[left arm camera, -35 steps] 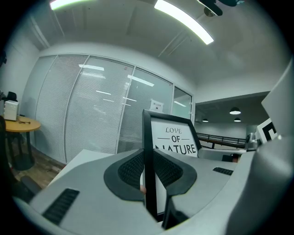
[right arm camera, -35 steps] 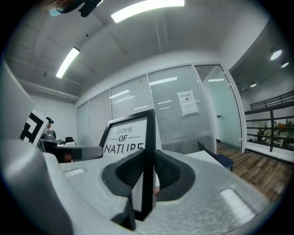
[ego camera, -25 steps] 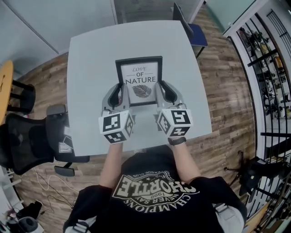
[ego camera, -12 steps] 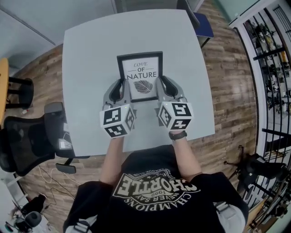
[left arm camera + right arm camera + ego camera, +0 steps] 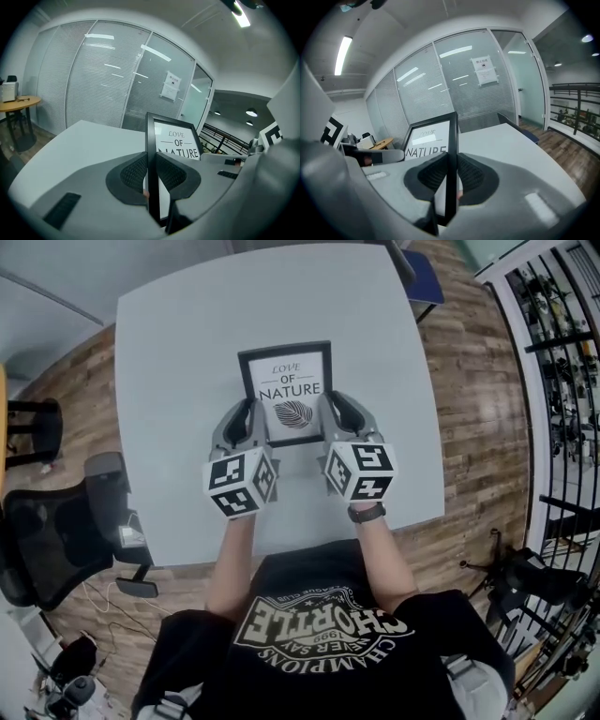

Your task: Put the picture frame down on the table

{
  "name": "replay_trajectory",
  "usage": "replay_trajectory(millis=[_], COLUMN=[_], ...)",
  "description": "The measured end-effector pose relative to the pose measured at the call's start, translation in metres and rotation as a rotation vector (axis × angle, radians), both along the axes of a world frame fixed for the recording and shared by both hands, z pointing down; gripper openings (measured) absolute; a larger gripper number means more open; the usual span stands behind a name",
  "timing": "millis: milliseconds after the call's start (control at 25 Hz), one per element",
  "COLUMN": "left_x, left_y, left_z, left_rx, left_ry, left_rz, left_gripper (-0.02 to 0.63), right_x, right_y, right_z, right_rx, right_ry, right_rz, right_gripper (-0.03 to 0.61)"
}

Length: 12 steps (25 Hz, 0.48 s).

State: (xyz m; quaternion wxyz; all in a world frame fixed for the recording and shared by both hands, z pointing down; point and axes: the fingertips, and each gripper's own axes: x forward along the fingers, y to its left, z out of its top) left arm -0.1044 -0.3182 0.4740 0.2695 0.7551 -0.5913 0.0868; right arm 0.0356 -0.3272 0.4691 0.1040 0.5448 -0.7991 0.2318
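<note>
A black picture frame (image 5: 287, 393) with a white print reading "LOVE OF NATURE" is held over the grey table (image 5: 169, 390). My left gripper (image 5: 249, 424) is shut on the frame's left edge (image 5: 151, 154). My right gripper (image 5: 326, 420) is shut on its right edge (image 5: 451, 154). In both gripper views the thin black edge stands between the ribbed pads, pinched from both sides. Whether the frame's bottom touches the table cannot be told from these views.
A black office chair (image 5: 56, 540) stands at the table's left, and a blue chair (image 5: 422, 273) sits at its far right corner. Glass walls with blinds (image 5: 93, 84) enclose the room. A railing (image 5: 562, 381) runs along the right over the wood floor.
The head view has shifted slightly and the frame sits a little higher in the picture. Both grippers keep the same hold on the frame's edges.
</note>
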Motion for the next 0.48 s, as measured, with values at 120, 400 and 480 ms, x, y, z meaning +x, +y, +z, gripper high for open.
replay_trajectory(millis=[120,400,480], left_x=[0.004,0.01,0.01], left_y=[-0.007,-0.024,-0.027], left_z=[0.016,0.054,0.063], left_rx=[-0.029,-0.089,-0.103], left_ry=[0.011,0.021,0.018], left_rz=[0.003,0.004,0.004], left_gripper=[0.067,0.067,0.067], right_x=[0.004,0.009,0.01], right_y=[-0.007,-0.024,-0.028], right_z=[0.014,0.051,0.061], right_rx=[-0.017,-0.069,-0.085], right_ry=[0.016,0.026,0.024], right_rz=[0.001,-0.002,0.0], right_gripper=[0.064,0.064,0.064])
